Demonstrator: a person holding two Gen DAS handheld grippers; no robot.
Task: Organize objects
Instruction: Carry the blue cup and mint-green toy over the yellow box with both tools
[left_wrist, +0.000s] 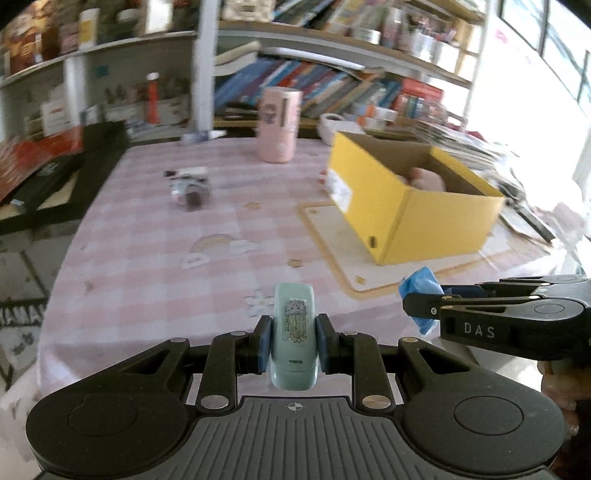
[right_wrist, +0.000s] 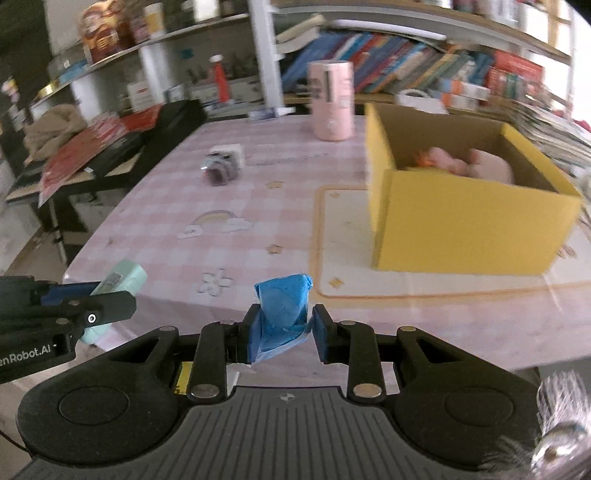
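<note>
My left gripper (left_wrist: 293, 341) is shut on a mint-green case with a jellyfish sticker (left_wrist: 294, 334), held above the near edge of the pink checked table (left_wrist: 155, 258). My right gripper (right_wrist: 282, 334) is shut on a blue crumpled packet (right_wrist: 284, 312); it shows in the left wrist view too (left_wrist: 421, 291). The mint case also shows at the left of the right wrist view (right_wrist: 122, 282). An open yellow box (right_wrist: 461, 214) stands on a cream mat (right_wrist: 343, 266) at the right, with pink soft things (right_wrist: 465, 162) inside.
A pink cylinder container (left_wrist: 279, 123) stands at the table's far side. A small grey-and-white object (left_wrist: 190, 186) lies mid-left. Bookshelves (left_wrist: 332, 85) run behind. A dark side table with red items (right_wrist: 92, 147) is at the left.
</note>
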